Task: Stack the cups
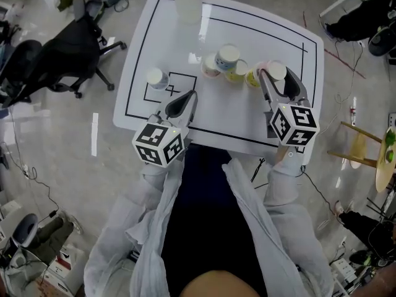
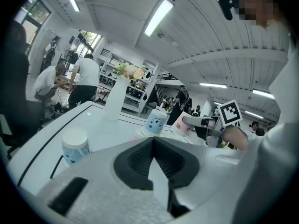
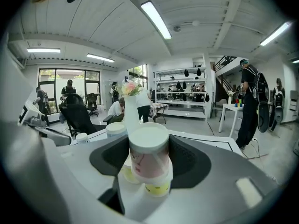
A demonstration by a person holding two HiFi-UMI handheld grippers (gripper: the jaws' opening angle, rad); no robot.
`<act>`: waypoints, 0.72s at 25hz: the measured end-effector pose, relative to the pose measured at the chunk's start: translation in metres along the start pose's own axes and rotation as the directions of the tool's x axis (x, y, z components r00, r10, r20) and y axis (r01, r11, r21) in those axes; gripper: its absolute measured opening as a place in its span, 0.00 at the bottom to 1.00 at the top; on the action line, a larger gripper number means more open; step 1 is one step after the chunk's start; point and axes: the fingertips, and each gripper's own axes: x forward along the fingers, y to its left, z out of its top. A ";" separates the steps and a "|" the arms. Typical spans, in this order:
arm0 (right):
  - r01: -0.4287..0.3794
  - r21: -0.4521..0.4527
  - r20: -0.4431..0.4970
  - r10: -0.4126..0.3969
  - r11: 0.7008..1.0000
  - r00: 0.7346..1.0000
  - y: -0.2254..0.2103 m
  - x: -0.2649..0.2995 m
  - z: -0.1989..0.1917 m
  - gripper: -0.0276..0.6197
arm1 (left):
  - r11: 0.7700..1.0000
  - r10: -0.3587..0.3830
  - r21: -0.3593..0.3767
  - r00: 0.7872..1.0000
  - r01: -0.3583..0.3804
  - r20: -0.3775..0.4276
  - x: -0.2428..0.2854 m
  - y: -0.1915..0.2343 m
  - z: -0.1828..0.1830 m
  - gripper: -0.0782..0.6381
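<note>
My right gripper [image 1: 278, 82] is gripping the inverted pink cup [image 3: 148, 161] mid-wall, jaws half-spread, over the yellow cup [image 3: 157, 188], right of the other cups. It is likely light, thin and crushable. My left gripper [image 1: 184, 102] is hovering closed and empty.

Head view: vase [image 1: 187, 2] at bench [image 1: 235, 113] far edge cut off by frame top, blurred. Pink cup [image 1: 276, 71] in my right gripper [image 1: 278, 78]: only lid shows, sides hidden by jaws. Bench near edge partly under my marker cubes [image 1: 159, 143] and sleeves [image 1: 154, 193]. Right gripper view: yellow cup [image 3: 156, 188] mostly hidden beneath pink cup. Left gripper view: blue cup [image 2: 156, 121] lower part hidden behind my left gripper [image 2: 153, 143]. Cup prints too small to read.
</note>
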 end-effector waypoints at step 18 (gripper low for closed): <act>-0.056 -0.027 -0.064 0.054 0.998 0.997 0.016 0.040 -0.014 0.47 | 0.999 0.040 -0.013 0.999 -0.040 -0.008 -0.004 0.020 -0.002 0.11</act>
